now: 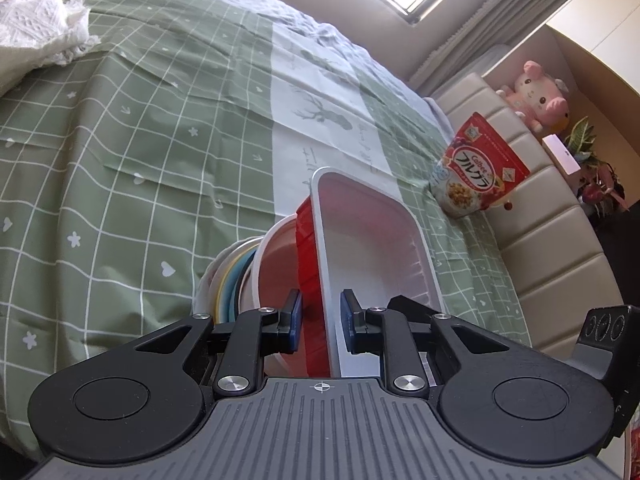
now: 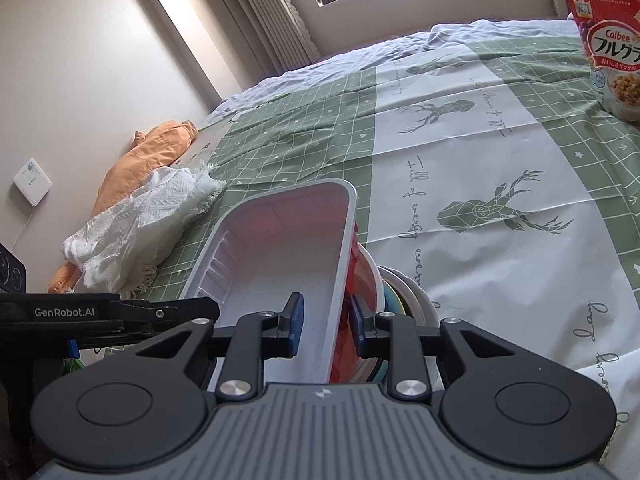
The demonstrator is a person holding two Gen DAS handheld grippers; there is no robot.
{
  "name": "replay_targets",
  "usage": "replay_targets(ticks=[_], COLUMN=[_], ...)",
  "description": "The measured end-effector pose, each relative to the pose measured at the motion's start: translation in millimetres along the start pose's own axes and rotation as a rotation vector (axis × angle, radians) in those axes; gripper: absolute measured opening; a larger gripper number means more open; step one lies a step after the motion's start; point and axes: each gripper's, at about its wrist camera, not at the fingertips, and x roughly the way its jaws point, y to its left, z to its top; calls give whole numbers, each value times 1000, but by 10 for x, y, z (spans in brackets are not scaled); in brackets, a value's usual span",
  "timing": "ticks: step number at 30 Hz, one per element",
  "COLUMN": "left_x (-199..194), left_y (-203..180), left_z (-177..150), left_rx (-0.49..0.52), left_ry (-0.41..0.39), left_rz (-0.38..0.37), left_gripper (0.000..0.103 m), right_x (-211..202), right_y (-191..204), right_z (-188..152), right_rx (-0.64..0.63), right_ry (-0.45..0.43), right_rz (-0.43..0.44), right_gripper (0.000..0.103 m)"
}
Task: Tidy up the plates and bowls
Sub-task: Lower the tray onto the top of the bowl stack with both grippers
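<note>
Both tongs (image 1: 320,322) (image 2: 326,322) straddle the tray (image 1: 372,240) rim.

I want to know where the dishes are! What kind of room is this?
It looks like a bedroom. The red-and-white container sits on a wide bed with a green checked deer sheet, a padded headboard runs along one side, and a pink plush toy sits on the ledge above it.
</note>
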Motion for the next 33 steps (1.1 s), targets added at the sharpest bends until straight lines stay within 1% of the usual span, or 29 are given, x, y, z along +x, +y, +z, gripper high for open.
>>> replay_targets(ticks=[6,10,13,17,23,33], left_x=[-43,-182,-227,-111,58,153], left_y=[62,111,138,129,161,240], left_z=[14,79,163,270,345,442], left_rx=[-22,-54,-65,-60,-69,-87], left_ry=[-3,-70,-108,-93,-66,-51], left_rz=[-19,-33,-14,-7,-29,-49], left_gripper=[22,22,22,22,22,22], right_x=[-23,-79,-78,-29,98,227], right_y=[-21,-63,-84,-31,6,51], right_z=[3,53,110,186,275,299], right_rx=[11,27,40,30,12,7], right_ry=[-2,-29,-39,-46,-36,-15], right_rz=[10,2,-9,-16,-36,-40], right_gripper=[26,26,26,26,26,26])
